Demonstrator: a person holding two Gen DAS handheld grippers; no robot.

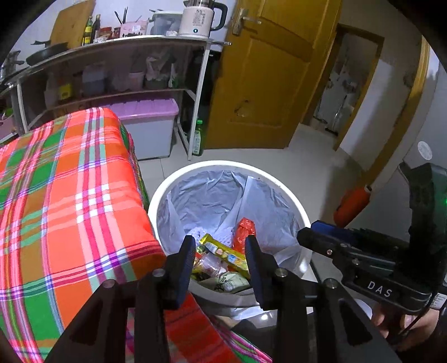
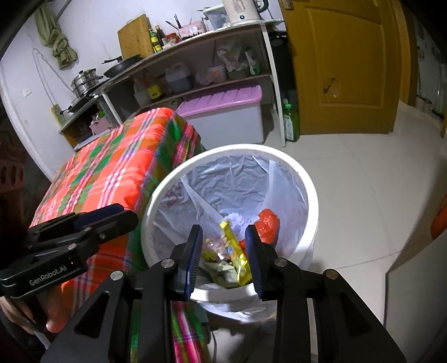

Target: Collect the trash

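Observation:
A white bin lined with a pale plastic bag stands on the floor beside the plaid-covered table. It holds a yellow wrapper, a red wrapper and other trash. My left gripper is open and empty above the bin's near rim. The right gripper's fingers reach in from the right at the bin's rim. In the right wrist view my right gripper is open and empty over the bin, above the yellow wrapper and red wrapper. The left gripper shows at the left.
A metal shelf with a kettle, bottles and pans stands behind the table. A lilac-lidded box and a green bottle sit on the floor by a yellow door. An orange object lies at the right.

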